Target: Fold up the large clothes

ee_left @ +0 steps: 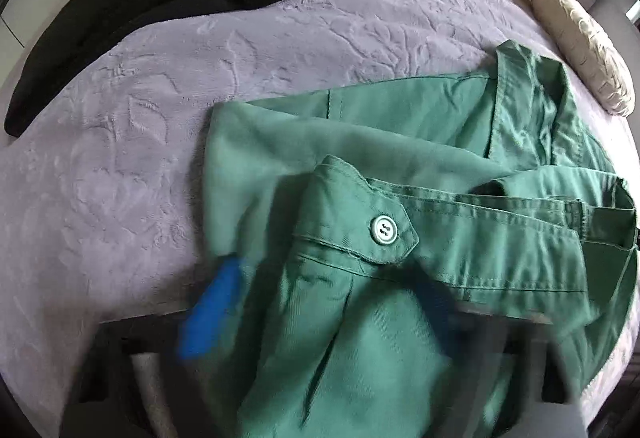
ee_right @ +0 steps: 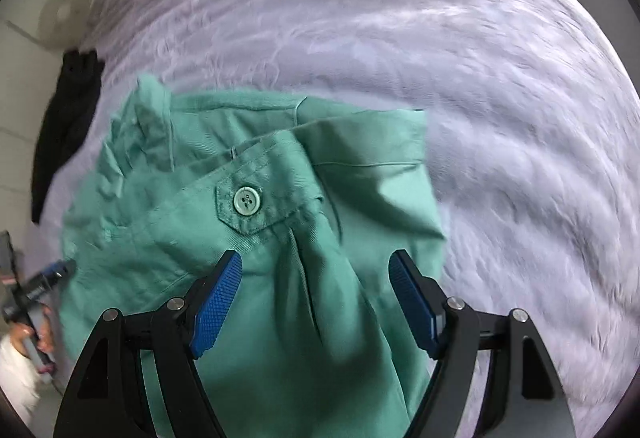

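Your green cotton button-cuffed jacket [ee_right: 248, 222] lies partly folded on the lilac plush bed [ee_right: 500, 117]. You're mid-fold: next, tuck the buttoned cuff [ee_right: 264, 203] inward. Right tool [ee_right: 316, 298] gapes wide; left tool [ee_left: 320, 318]: blurred, cannot tell.

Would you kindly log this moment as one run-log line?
garment: green shirt on bed, sleeves folded in | right gripper: jaws open over cuff | left gripper: blurred, partly hidden
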`<state>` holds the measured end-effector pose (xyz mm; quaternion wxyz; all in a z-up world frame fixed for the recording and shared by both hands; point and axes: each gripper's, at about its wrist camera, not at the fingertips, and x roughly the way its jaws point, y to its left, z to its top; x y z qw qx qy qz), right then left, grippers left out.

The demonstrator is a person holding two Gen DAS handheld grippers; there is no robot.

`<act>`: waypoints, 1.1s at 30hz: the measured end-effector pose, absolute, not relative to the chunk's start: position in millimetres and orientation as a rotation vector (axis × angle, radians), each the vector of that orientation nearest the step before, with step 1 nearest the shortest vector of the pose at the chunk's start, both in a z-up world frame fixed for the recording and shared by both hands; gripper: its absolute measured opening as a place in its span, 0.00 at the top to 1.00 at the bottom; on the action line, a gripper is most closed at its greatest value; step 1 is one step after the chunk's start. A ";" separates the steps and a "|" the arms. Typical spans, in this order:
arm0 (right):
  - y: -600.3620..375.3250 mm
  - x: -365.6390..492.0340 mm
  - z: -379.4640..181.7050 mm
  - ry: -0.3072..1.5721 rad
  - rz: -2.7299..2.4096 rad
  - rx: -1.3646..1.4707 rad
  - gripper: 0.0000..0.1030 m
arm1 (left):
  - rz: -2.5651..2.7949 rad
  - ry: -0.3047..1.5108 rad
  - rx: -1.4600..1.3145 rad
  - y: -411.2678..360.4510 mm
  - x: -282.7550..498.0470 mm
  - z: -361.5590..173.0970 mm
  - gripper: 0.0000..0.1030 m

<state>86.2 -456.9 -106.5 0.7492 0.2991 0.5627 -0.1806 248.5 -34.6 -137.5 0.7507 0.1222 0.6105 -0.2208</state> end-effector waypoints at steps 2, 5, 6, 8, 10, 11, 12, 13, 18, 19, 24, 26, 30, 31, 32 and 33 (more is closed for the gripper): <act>-451.6 86.4 -113.4 1.247 -0.369 0.684 0.90 | -0.489 1.316 0.255 -30.5 244.8 -132.6 0.80; -429.7 76.2 -82.0 1.175 -0.388 0.553 0.95 | -0.520 1.254 0.164 -10.9 236.8 -104.3 0.86; -425.8 72.7 -72.7 1.154 -0.387 0.535 0.95 | -0.529 1.228 0.127 -2.7 233.5 -90.1 0.86; -421.3 58.8 -39.7 1.075 -0.380 0.514 0.95 | -0.556 1.172 0.048 13.7 228.5 -57.8 0.86; -422.1 49.5 -7.8 1.001 -0.376 0.490 0.95 | -0.585 1.124 -0.019 21.2 227.7 -30.5 0.86; -424.1 49.2 1.1 0.984 -0.380 0.471 0.95 | -0.591 1.090 -0.023 21.0 229.1 -19.0 0.86; -425.9 52.8 7.8 0.969 -0.383 0.458 0.95 | -0.592 1.061 -0.020 19.4 232.6 -12.2 0.86; -430.4 56.5 11.8 0.959 -0.383 0.452 0.95 | -0.593 1.037 -0.017 15.2 237.7 -6.3 0.86; -460.1 100.4 -17.5 0.985 -0.413 0.490 0.95 | -0.544 1.040 0.069 -20.1 270.5 -40.0 0.86; -464.9 112.0 -31.4 1.001 -0.419 0.498 0.95 | -0.526 1.055 0.090 -25.5 275.5 -51.7 0.86; -478.4 133.2 -103.2 1.110 -0.471 0.573 0.95 | -0.426 1.144 0.148 -38.8 287.4 -120.6 0.84; -482.5 133.4 -117.2 1.124 -0.474 0.593 0.94 | -0.386 1.149 0.162 -40.3 290.7 -133.0 0.70; -492.1 126.5 -111.5 1.117 -0.499 0.647 0.84 | -0.268 1.109 0.212 -31.0 293.4 -123.7 0.38; -493.6 122.0 -105.1 1.117 -0.520 0.661 0.75 | -0.260 1.100 0.213 -25.7 292.6 -116.3 0.38; -496.1 115.9 -97.1 1.105 -0.544 0.673 0.72 | -0.262 1.100 0.211 -18.5 291.5 -107.8 0.38; -495.7 108.8 -86.5 1.085 -0.565 0.669 0.72 | -0.270 1.099 0.209 -11.8 288.5 -99.3 0.38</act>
